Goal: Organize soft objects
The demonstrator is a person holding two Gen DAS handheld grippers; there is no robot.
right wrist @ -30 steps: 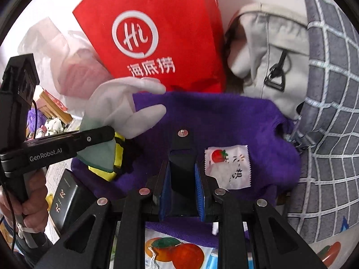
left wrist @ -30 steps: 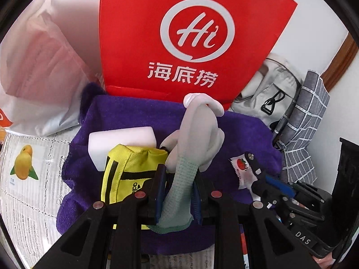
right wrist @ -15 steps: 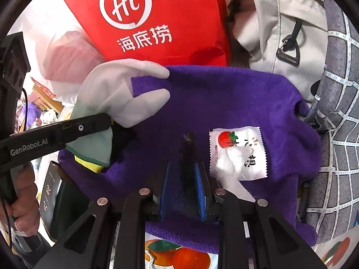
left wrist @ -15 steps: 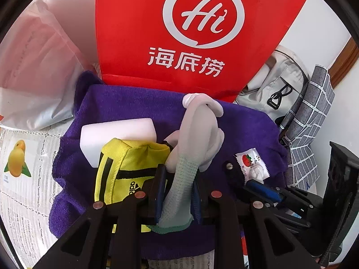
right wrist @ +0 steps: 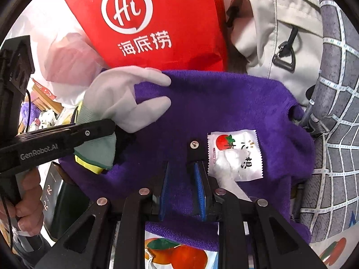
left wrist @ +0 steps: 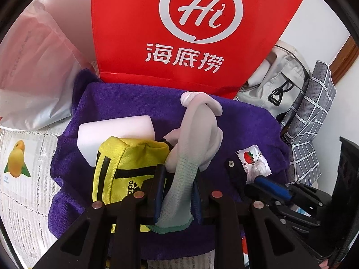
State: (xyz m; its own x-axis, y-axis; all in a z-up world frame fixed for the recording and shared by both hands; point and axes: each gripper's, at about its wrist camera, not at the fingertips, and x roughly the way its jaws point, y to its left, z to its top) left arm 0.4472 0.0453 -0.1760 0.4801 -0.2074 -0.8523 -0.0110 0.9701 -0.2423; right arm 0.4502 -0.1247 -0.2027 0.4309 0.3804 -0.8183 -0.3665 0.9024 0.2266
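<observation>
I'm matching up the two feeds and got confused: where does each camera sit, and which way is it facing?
Left wrist: on the left gripper, angled down over the purple towel; its pads clamp the white glove.
Right wrist: on the right gripper, angled down at the same towel beside the candy packet; a hand holding the left gripper shows at left.
Shared: towel, glove, packet, red bag, grey backpack.

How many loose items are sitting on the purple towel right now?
3 that I can see: a white sponge block at the back left, a yellow pouch in front of it, and a strawberry-print packet on the right. Others could be hidden behind the gripper frames.
</observation>
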